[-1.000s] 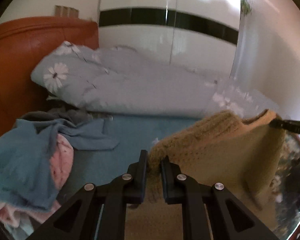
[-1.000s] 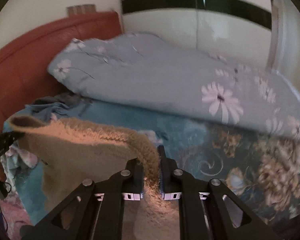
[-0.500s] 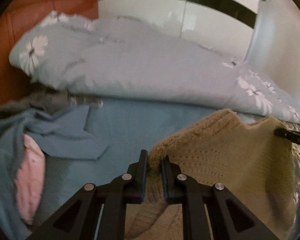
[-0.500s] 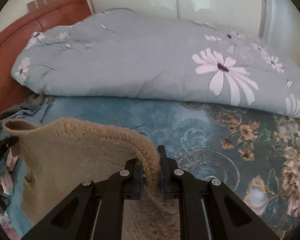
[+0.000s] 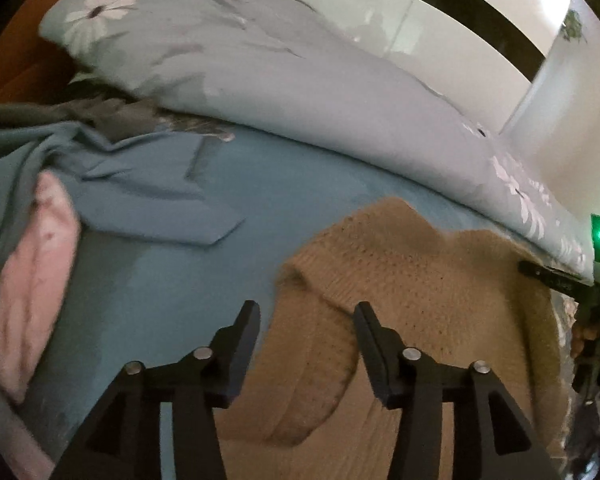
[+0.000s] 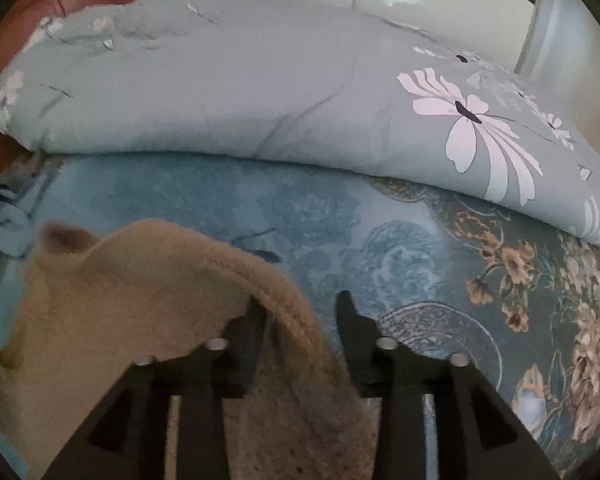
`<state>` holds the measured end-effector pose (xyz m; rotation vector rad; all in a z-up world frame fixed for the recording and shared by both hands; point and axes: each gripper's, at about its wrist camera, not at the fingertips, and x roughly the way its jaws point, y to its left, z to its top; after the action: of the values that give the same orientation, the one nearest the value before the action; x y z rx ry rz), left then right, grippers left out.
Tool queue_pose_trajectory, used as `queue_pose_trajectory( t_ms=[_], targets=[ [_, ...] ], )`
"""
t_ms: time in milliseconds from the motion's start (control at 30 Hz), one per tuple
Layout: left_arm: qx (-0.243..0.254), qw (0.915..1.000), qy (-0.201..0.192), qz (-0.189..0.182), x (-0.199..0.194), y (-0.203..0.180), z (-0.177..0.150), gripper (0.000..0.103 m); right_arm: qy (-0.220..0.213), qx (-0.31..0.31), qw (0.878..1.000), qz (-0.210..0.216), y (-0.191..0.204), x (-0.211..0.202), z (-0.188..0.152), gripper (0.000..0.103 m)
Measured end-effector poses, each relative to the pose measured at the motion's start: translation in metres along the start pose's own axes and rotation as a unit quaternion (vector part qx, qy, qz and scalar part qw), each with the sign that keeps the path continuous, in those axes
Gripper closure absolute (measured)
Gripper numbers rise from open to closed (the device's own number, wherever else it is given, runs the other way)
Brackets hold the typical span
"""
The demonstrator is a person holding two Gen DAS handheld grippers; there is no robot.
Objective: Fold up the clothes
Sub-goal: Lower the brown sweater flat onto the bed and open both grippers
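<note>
Both claws opening: left claw (image 5: 306,310), right claw (image 6: 300,300) releasing nubby tan knit sweater (image 5: 420,280).

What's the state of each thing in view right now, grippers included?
left gripper: jaws opening, sweater edge between them, not pinched
right gripper: jaws opening, sweater edge between them, draped over one finger
tan knit sweater: lying on the bed, rumpled, not yet folded
floral duvet: bunched along the far side
blue garment: crumpled, unfolded
pink garment: crumpled, unfolded
</note>
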<state>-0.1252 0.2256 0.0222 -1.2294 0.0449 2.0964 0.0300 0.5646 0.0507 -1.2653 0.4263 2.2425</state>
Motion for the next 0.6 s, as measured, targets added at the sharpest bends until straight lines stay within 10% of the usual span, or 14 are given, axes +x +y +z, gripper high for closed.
queue_pose_trajectory(
  t_ms=[267,600],
  targets=[
    [-0.027,0.9991,-0.014,0.031,-0.055,0.024,-0.081,0.046,-0.048,0.079,0.991,0.097,-0.059,-0.09,-0.055,0.047],
    [-0.097,0.9951,-0.014,-0.004,-0.075,0.031,-0.159,0.042,0.04,0.211,0.949,0.231,-0.122,-0.078,-0.181,0.043]
  ],
)
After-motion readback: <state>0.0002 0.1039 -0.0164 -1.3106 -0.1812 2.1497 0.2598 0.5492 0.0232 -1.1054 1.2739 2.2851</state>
